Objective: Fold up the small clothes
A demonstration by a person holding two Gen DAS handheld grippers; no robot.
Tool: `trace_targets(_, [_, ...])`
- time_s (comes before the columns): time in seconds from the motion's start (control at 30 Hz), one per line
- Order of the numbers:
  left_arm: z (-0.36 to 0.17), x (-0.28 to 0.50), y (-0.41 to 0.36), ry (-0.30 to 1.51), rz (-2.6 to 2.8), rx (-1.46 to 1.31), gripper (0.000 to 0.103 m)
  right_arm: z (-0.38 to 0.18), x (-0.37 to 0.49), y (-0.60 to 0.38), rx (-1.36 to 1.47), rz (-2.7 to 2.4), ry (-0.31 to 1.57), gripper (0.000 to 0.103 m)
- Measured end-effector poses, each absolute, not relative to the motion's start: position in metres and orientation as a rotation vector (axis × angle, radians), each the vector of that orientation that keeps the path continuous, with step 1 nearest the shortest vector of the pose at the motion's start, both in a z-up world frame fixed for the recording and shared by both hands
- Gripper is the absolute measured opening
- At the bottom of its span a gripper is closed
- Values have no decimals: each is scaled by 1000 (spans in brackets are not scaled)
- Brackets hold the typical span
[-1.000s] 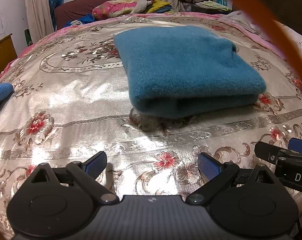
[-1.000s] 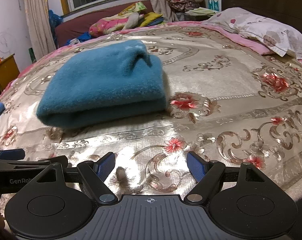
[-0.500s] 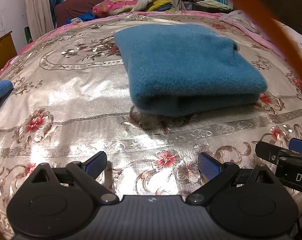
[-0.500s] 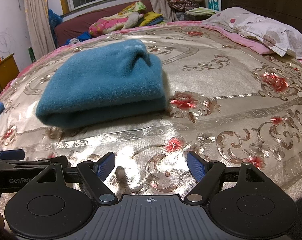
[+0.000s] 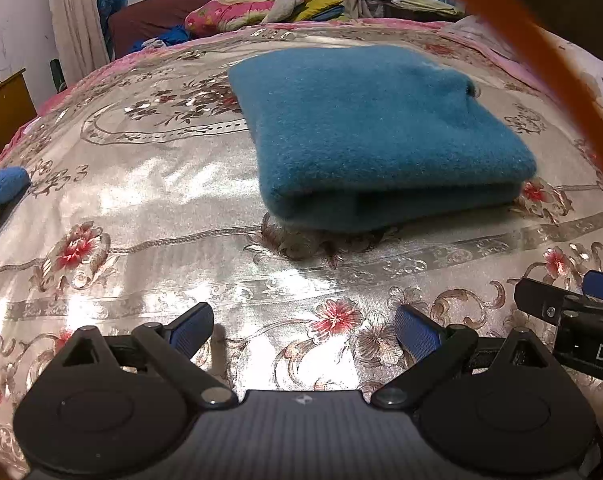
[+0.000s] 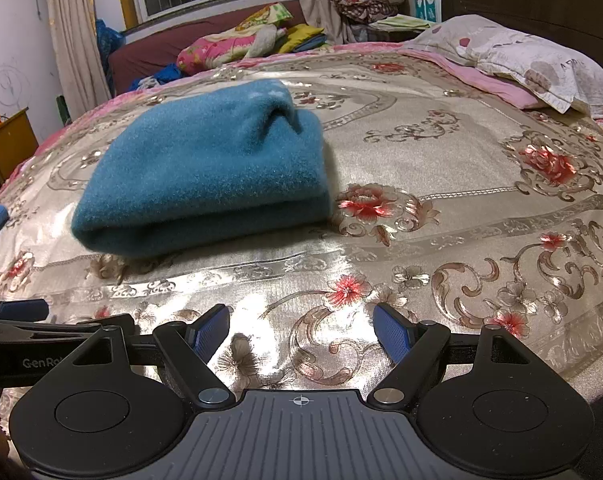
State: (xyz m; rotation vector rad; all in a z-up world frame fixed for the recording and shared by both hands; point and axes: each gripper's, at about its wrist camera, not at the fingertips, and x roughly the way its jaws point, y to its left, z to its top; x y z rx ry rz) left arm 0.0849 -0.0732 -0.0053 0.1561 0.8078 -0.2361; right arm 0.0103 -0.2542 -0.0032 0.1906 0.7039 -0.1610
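Floral bedspread (image 6: 441, 168), folded teal garment (image 6: 205, 176), "GenRo" lettering

Left gripper (image 5: 303, 330): black linkage arms, ribbed blue pads, silver pivot pins, grey ribbed body. Right gripper (image 6: 301, 330): same build, crosshair mark.

Almost nothing differs between the earlier pictures and now. In the left wrist view the folded teal fleece garment (image 5: 377, 136) sits a shade lower in the upper middle of the frame than a second ago, a slight drift of the view. In the right wrist view the same garment (image 6: 205, 176) shows no shift. Neither tool shows any visible change in its opening.
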Motion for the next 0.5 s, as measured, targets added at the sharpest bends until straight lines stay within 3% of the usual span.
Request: trace_targets(0.5, [-4,87,-73,805,-222,161,103,-4,10,-253,186,-162,708,80])
